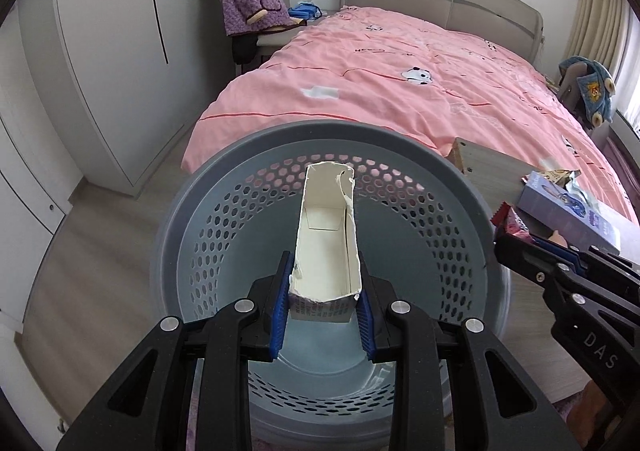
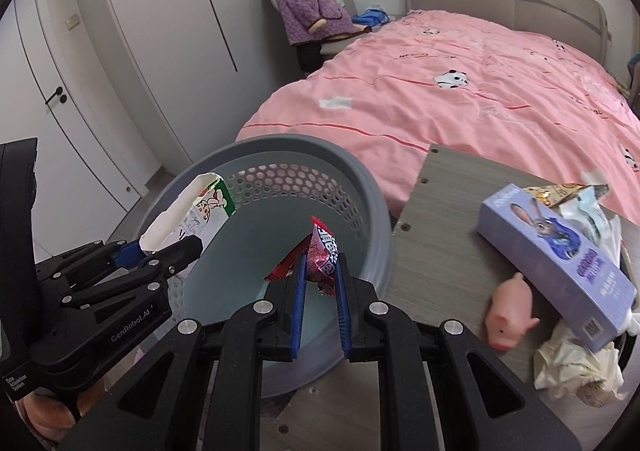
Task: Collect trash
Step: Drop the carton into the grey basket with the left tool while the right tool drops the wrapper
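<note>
My left gripper (image 1: pixel 325 283) is shut on an opened white carton (image 1: pixel 326 239) and holds it over the grey perforated trash basket (image 1: pixel 224 179). The carton (image 2: pixel 192 215) and left gripper (image 2: pixel 154 251) also show in the right wrist view. My right gripper (image 2: pixel 322 265) is shut on a red snack wrapper (image 2: pixel 322 251) above the basket's (image 2: pixel 360 187) right side. In the left wrist view the right gripper (image 1: pixel 516 247) with the wrapper (image 1: pixel 512 221) sits at the basket's right rim.
A grey wooden table (image 2: pixel 452 219) right of the basket carries a purple box (image 2: pixel 560 255), a pink toy pig (image 2: pixel 510 317), crumpled paper (image 2: pixel 576 367) and wrappers (image 2: pixel 580 195). A pink-covered bed (image 2: pixel 460 91) lies behind. White wardrobes (image 1: pixel 100 51) stand left.
</note>
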